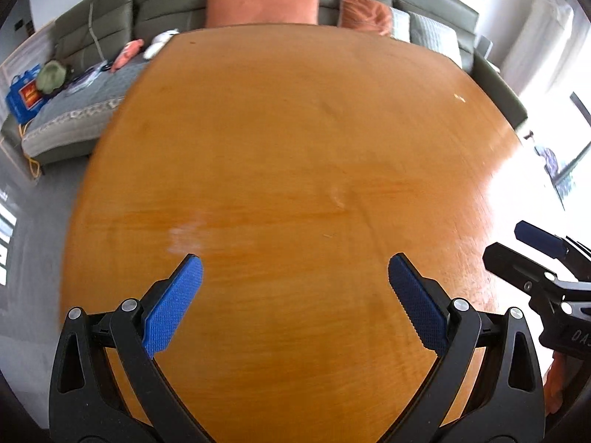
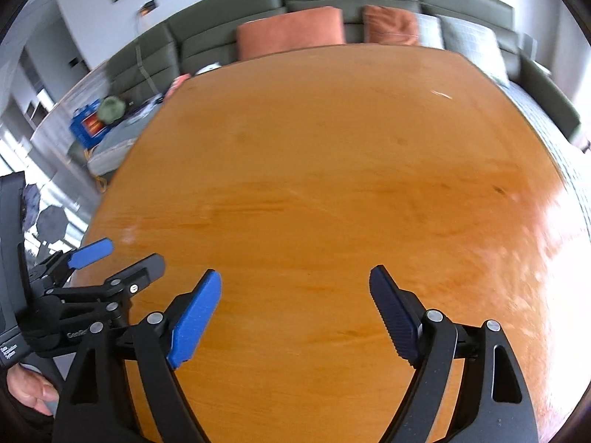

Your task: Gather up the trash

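A small pale scrap [image 1: 460, 98] lies on the orange-brown wooden table [image 1: 295, 129] near its far right edge; the right wrist view shows the same scrap [image 2: 441, 94] far ahead. My left gripper [image 1: 295, 262] hangs open above the near part of the table, nothing between its blue pads [image 1: 177, 302]. My right gripper [image 2: 295, 275] is also open and empty over the table [image 2: 332, 166]. Each gripper shows in the other's view: the right gripper [image 1: 535, 243] at the right edge, the left gripper [image 2: 133, 253] at the lower left. Both frames are blurred.
A grey-green sofa [image 1: 166, 7] with orange cushions [image 1: 262, 5] and pale cushions [image 1: 428, 33] wraps behind the table. A blue bag [image 1: 24, 98], a green item [image 1: 51, 75] and small clutter lie on its left seat. A hand [image 2: 29, 391] holds the left gripper's handle.
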Demonstrator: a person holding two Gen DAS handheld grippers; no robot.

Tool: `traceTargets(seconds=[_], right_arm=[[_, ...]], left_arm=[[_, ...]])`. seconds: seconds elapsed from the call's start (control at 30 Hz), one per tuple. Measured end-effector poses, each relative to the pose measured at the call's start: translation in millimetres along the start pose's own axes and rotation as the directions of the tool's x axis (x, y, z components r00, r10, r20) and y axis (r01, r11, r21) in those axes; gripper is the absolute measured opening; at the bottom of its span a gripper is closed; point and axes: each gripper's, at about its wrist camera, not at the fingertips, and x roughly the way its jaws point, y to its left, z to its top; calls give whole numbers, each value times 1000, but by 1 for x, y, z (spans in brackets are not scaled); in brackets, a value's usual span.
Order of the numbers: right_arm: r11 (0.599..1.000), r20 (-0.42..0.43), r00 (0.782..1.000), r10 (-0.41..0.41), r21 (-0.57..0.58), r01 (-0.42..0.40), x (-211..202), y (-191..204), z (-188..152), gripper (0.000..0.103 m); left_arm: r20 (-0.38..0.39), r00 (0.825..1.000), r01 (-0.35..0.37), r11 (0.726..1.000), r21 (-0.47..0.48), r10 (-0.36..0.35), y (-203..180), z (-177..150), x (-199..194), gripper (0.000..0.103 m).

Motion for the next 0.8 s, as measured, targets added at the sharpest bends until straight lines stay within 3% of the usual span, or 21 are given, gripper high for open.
traceTargets(seconds=[0.3,0.6,0.8], right_arm=[[998,5,999,-54,19,54,8,-44,-21,84],[996,33,996,-77,-31,78,19,-39,-22,84],[989,58,990,-125,-72,129,24,-35,-27,90]], left_arm=[[6,1000,-3,1000,23,3,-27,-5,22,97],[23,1000,-18,1000,8,18,-40,-12,33,97],[48,998,-47,998,29,45,-42,-17,36,97]])
